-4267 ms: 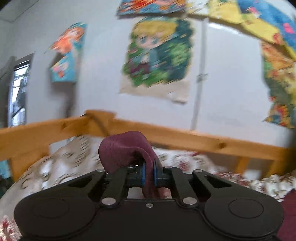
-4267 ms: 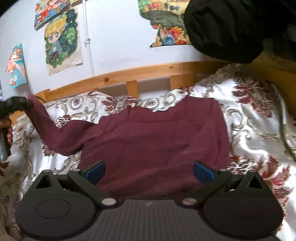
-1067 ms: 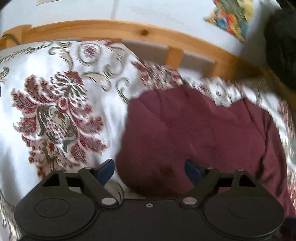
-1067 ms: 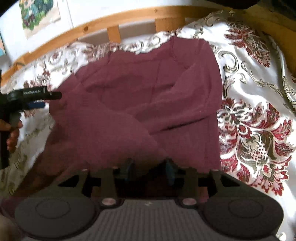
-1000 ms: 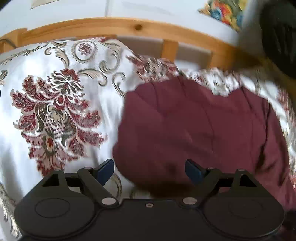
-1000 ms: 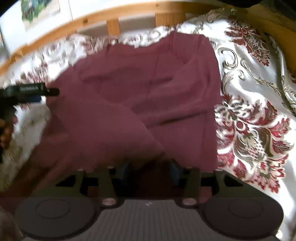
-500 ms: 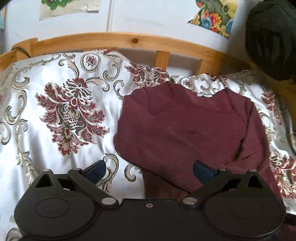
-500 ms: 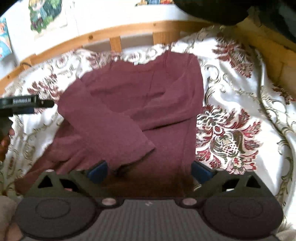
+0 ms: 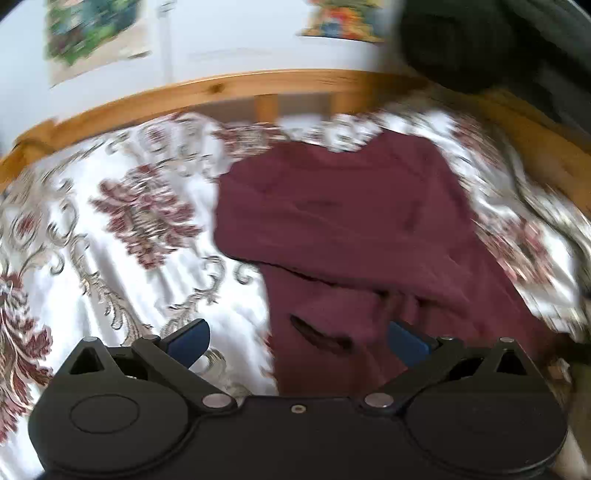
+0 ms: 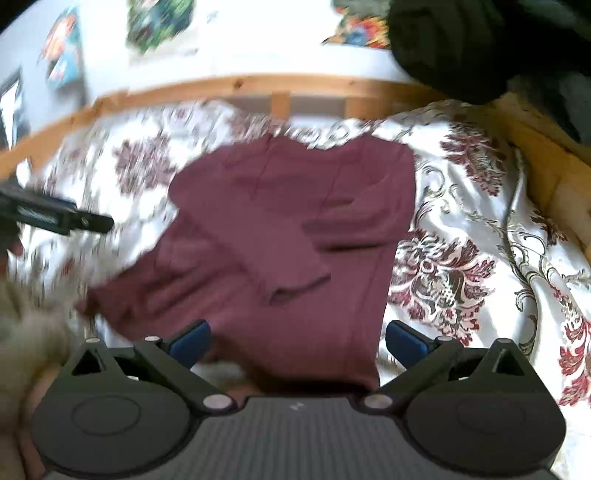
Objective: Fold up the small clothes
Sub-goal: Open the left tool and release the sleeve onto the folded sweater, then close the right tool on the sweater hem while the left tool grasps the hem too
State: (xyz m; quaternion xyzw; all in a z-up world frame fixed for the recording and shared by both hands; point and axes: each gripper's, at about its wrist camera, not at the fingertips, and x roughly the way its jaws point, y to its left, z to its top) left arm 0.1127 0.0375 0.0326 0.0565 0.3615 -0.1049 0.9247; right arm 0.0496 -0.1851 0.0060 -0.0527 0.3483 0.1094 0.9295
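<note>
A maroon long-sleeved top (image 10: 280, 229) lies flat on the floral bedspread (image 10: 461, 258), both sleeves folded across its body. It also shows in the left wrist view (image 9: 351, 229). My right gripper (image 10: 297, 341) is open and empty, just above the top's near hem. My left gripper (image 9: 298, 341) is open and empty over the top's lower left edge. In the right wrist view the left gripper's black body (image 10: 55, 216) hovers left of the top.
A wooden bed rail (image 10: 258, 86) runs along the far side and down the right (image 10: 546, 162). A dark garment (image 10: 461, 40) hangs at the upper right. Posters (image 10: 159, 22) hang on the white wall. A light fuzzy cloth (image 10: 22, 325) sits at the near left.
The left gripper let go of the left sleeve, now folded across the top. The right gripper opened and pulled back. Both views have shifted and are blurred with motion.
</note>
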